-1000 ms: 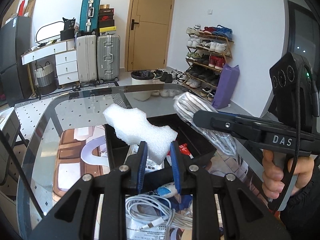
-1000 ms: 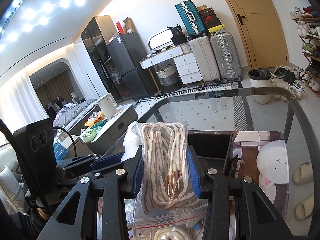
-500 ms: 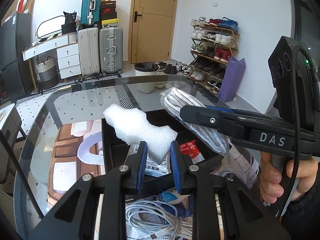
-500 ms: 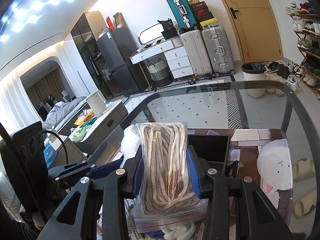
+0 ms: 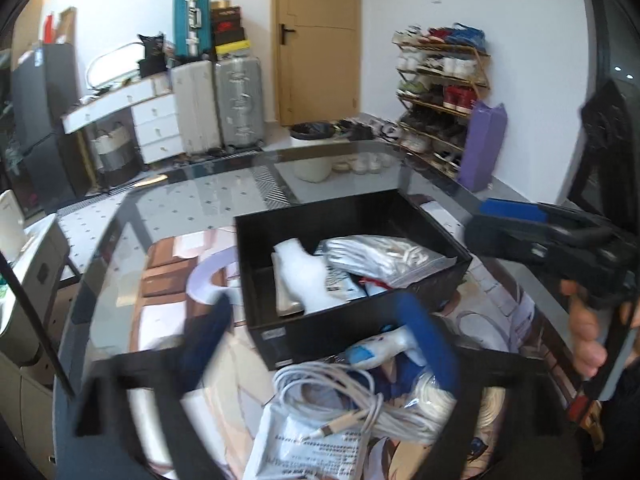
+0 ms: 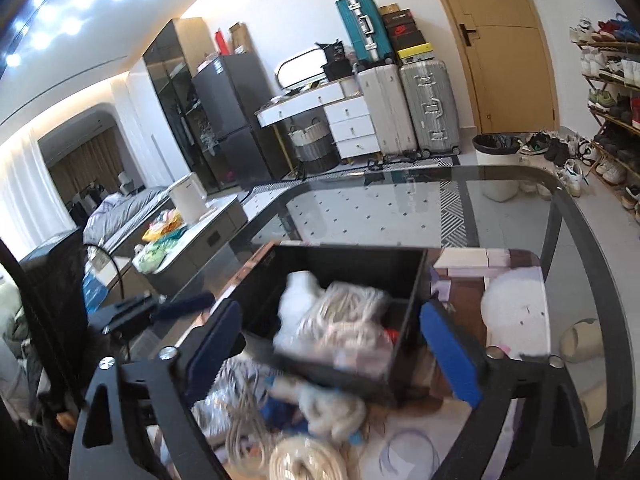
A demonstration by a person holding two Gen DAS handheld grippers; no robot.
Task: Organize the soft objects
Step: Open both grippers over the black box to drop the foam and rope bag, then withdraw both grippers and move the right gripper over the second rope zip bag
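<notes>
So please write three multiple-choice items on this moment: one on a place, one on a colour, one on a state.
1. Where does the white foam piece lie?
A. in the black box
B. on the floor
C. between the left gripper's pads

2. What colour are the gripper pads?
A. red
B. blue
C. yellow

3. How do both grippers stand?
A. both open
B. both shut
C. only the left one open

Answers: 1 A, the foam rests inside the box beside the bagged rope; 2 B, the pads show blue; 3 A, the left gripper and right gripper are spread wide and hold nothing.

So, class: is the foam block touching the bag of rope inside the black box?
Touching. In the left wrist view the bag of rope overlaps the foam block's right edge in the black box, no gap.
</notes>
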